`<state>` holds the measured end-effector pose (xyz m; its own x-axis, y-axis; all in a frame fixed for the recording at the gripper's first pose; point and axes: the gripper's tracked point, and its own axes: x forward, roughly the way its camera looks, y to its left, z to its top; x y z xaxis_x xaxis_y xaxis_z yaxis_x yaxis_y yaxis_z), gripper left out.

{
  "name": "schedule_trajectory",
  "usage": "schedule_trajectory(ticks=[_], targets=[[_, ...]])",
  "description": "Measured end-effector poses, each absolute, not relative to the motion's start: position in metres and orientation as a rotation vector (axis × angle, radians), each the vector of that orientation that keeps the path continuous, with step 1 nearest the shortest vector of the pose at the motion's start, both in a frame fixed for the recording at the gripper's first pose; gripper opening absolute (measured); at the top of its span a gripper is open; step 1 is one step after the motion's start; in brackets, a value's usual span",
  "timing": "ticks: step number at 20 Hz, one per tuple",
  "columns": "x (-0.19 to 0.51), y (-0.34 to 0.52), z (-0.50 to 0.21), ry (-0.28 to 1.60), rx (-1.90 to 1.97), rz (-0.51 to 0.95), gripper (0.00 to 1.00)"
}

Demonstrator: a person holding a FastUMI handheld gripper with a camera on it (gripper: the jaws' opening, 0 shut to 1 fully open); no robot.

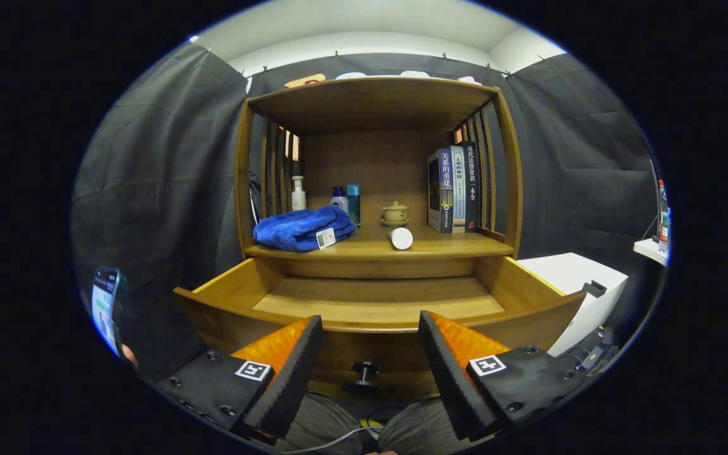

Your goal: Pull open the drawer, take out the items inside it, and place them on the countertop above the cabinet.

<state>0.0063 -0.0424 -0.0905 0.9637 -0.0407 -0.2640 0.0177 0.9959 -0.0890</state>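
The wooden drawer [376,302] stands pulled out toward me, its floor bare where it shows. Its dark round knob [364,373] sits on the front panel, between and just ahead of my fingers. My gripper [370,344] is open with nothing between the fingers, held in front of the drawer's front edge. On the countertop [452,248] above lie a folded blue towel [301,227], a small white device with a screen [325,237] resting against the towel, and a white cylinder [400,238] lying on its side.
At the back of the countertop stand a white pump bottle [298,194], two small bottles [346,201], a ceramic lidded pot [395,213] and several upright books [454,189]. A white box [582,284] sits right of the cabinet. A hand holds a phone [106,306] at the left.
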Motion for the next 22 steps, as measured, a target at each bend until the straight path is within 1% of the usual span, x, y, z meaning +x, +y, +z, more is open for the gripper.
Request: schedule_trajectory(ticks=[5,9,16,22], targets=[[0.007,-0.043,-0.106,0.228,-0.163,-0.044,0.98],[0.009,-0.046,-0.125,0.262,-0.108,-0.060,0.98],[0.015,-0.053,-0.126,0.226,-0.150,-0.094,0.99],[0.025,-0.056,-0.126,0.227,-0.138,-0.088,0.99]])
